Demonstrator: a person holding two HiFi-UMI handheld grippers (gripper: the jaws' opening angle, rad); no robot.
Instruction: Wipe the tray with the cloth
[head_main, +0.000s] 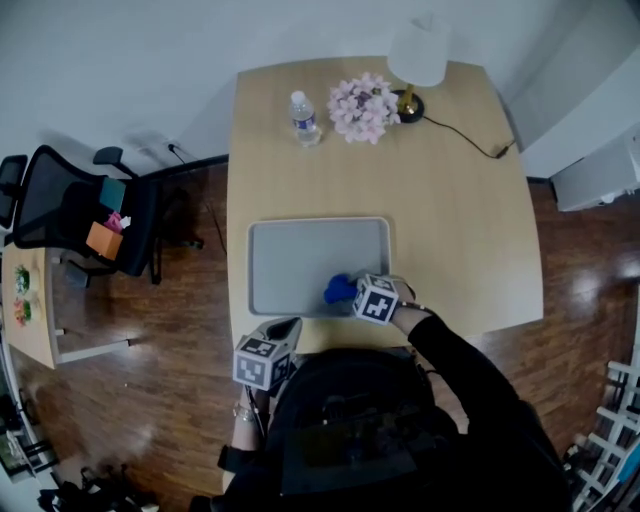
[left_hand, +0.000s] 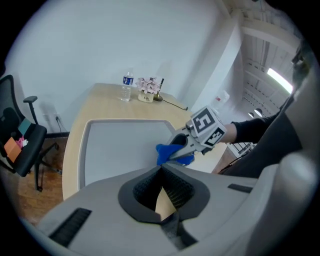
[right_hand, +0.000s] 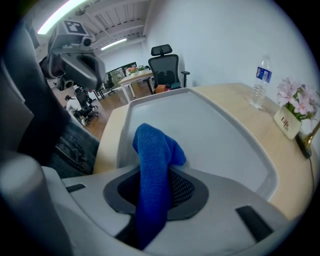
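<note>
Blue cloth (head_main: 340, 289), grey tray (head_main: 300, 260) (plain).

Bunched blue cloth (head_main: 339, 289) on grey tray (head_main: 300, 265).

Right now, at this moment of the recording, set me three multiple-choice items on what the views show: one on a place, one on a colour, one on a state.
1. Where on the tray is the cloth?
A. at its far left corner
B. at its very middle
C. in its near right part

2. What colour is the cloth?
A. blue
B. yellow
C. white

3. How does the right gripper stand?
A. open and empty
B. shut on the cloth
C. shut on the tray's rim

Answers:
1 C: the head view shows the cloth close to the tray's near edge, right of the middle.
2 A: all three views show it blue.
3 B: the right gripper view shows the cloth pinched between its jaws and rising out of them.
</note>
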